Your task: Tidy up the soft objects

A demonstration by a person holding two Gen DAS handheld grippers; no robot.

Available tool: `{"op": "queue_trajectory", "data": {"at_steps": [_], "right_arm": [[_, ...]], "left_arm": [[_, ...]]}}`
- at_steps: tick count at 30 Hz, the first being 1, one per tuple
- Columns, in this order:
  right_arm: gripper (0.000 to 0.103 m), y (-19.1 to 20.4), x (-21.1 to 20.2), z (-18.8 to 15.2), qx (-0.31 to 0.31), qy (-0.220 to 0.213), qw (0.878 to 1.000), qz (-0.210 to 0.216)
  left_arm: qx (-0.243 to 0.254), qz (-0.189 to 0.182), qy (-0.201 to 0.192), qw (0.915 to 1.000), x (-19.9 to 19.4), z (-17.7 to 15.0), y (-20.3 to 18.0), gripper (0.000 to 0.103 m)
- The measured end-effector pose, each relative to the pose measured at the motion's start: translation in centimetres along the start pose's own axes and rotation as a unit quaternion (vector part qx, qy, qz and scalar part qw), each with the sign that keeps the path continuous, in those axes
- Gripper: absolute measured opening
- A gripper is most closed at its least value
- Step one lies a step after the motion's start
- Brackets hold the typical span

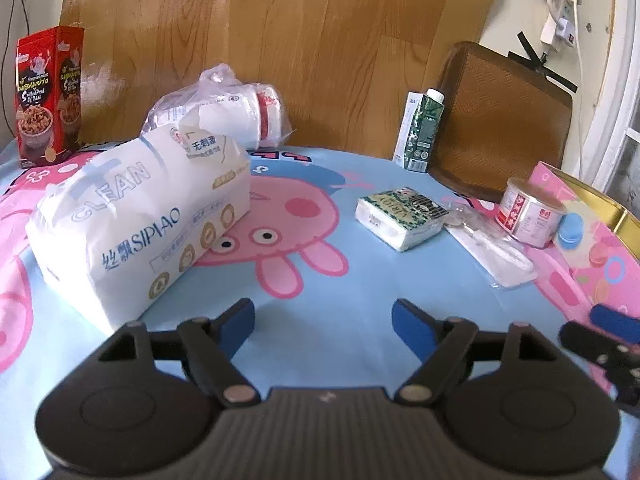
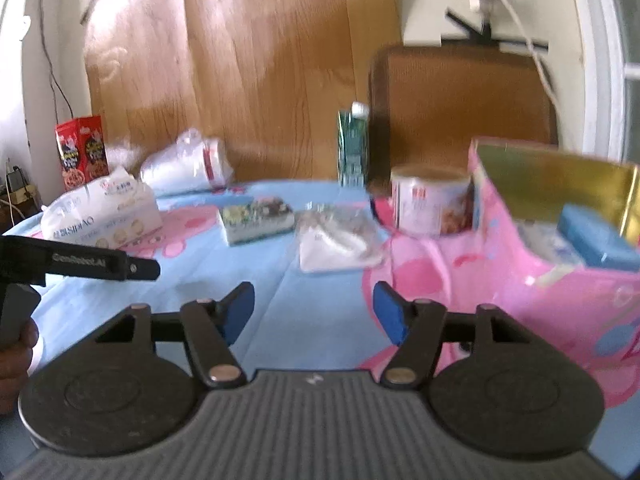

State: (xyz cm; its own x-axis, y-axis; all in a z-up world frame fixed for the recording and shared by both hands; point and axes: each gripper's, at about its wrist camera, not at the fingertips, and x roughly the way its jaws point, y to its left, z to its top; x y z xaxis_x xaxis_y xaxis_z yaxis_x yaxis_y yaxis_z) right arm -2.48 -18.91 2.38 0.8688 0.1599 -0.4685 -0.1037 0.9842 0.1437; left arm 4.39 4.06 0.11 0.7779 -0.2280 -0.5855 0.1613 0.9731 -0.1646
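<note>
We hold the left gripper (image 1: 324,322) with its blue-padded fingers (image 1: 240,322) spread wide and nothing between them, low over the cartoon-print tablecloth (image 1: 320,280). The right gripper (image 2: 314,314) is likewise spread wide and empty.

In the left wrist view, the large tissue pack (image 1: 136,216) lies at centre left, just ahead of the left finger. The small tissue packet (image 1: 400,218) lies right of centre, touching a clear plastic sleeve (image 1: 492,252) on its right. Behind the large pack, a bag of paper cups (image 1: 228,112) lies on its side. A red snack box (image 1: 48,96) stands at upper left, a green carton (image 1: 422,132) at upper right centre, and a tin can (image 1: 530,216) at right.

In the right wrist view, a pink box (image 2: 540,280) with a gold lining fills the right side and holds a blue item (image 2: 596,240).
</note>
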Motion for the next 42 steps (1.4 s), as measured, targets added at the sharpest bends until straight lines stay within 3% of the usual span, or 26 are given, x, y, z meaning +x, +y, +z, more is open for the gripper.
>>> {"op": "queue_trajectory", "data": {"at_steps": [7,42], "right_arm": [[0.067,-0.27,0.70,-0.21,0.013,0.030,0.999,0.007],[0.068,-0.32,0.82,-0.20,0.016,0.035,0.999,0.015]], "left_arm": [[0.008,-0.014,-0.003,0.9999,-0.20,-0.29,-0.03,0.081],[-0.003,-0.020,-0.004,0.9998,-0.18,-0.21,0.23,0.084]]}}
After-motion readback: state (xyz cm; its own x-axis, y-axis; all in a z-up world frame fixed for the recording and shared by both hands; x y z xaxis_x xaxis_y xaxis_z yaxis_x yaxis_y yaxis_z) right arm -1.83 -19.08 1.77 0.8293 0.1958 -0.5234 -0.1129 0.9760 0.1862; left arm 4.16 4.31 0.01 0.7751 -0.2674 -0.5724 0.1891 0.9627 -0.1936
